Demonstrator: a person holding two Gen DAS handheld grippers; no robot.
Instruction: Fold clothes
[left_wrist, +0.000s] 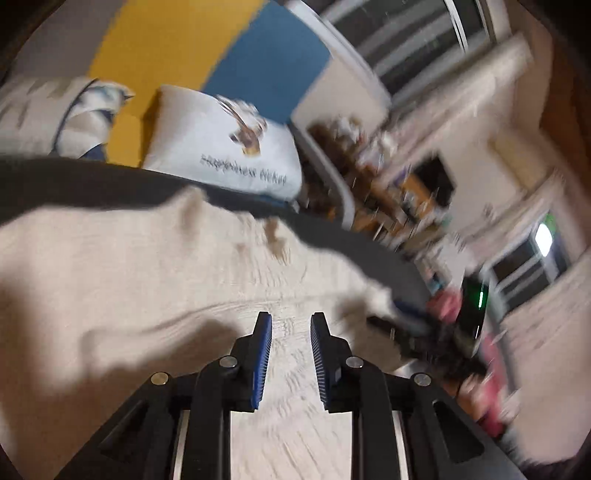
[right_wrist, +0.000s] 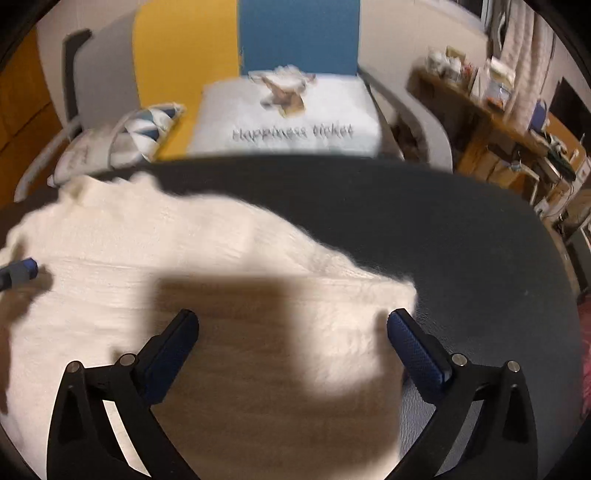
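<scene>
A: Item one, the room?
B: Wall panels (right_wrist: 299, 35) in grey, yellow and blue behind; a cluttered wooden shelf (right_wrist: 491, 110) to the right; windows with curtains in the left wrist view, much blurred.

A: The carrying surface?
B: Dark grey table (right_wrist: 461, 229), curved far edge. Beyond that edge, a white pillow (right_wrist: 288, 122) printed "Happiness ticket" and a smaller patterned cushion (right_wrist: 151, 125).

A: The garment?
B: Cream knitted sweater (right_wrist: 177, 236), fuzzy, laid flat over the table's left and near parts, its right edge running diagonally toward the near edge. A block of shadow covers its near middle.

A: The grippers?
B: Right gripper (right_wrist: 291, 332): fingers spread wide, released, above the sweater's near right part, nothing between them. Left gripper (left_wrist: 291, 332): blue ribbed pads set narrowly apart over the knit, gripping nothing visible; its tip also shows at the left in the right wrist view.
</scene>
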